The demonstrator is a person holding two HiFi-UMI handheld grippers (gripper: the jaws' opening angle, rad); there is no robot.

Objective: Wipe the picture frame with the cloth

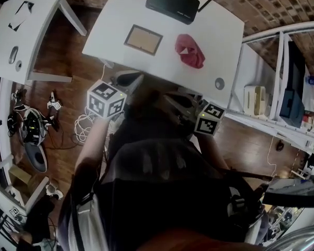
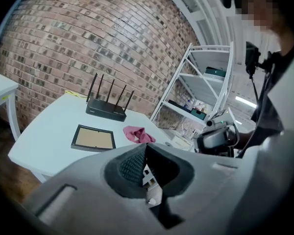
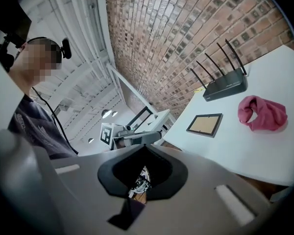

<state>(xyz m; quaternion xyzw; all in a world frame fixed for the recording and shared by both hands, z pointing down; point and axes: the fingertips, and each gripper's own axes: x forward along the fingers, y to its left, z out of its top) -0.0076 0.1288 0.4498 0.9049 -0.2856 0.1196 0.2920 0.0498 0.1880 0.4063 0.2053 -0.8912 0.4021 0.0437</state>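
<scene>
The picture frame (image 1: 143,40) lies flat on the white table (image 1: 115,25), dark-edged with a tan middle. Right of it sits the crumpled red cloth (image 1: 190,50). Both also show in the left gripper view, the frame (image 2: 93,138) and the cloth (image 2: 138,134), and in the right gripper view, the frame (image 3: 205,124) and the cloth (image 3: 262,112). My left gripper (image 2: 146,149) and right gripper (image 3: 144,149) are shut and empty, held short of the table's near edge. Their marker cubes (image 1: 105,99) (image 1: 209,118) show in front of my body.
A black router (image 1: 172,3) with antennas stands at the table's far edge. A small round grey thing (image 1: 220,83) lies near the front right corner. A second white table (image 1: 26,30) stands left, a white shelf unit (image 1: 272,103) right. Cables and gear (image 1: 31,124) lie on the wood floor.
</scene>
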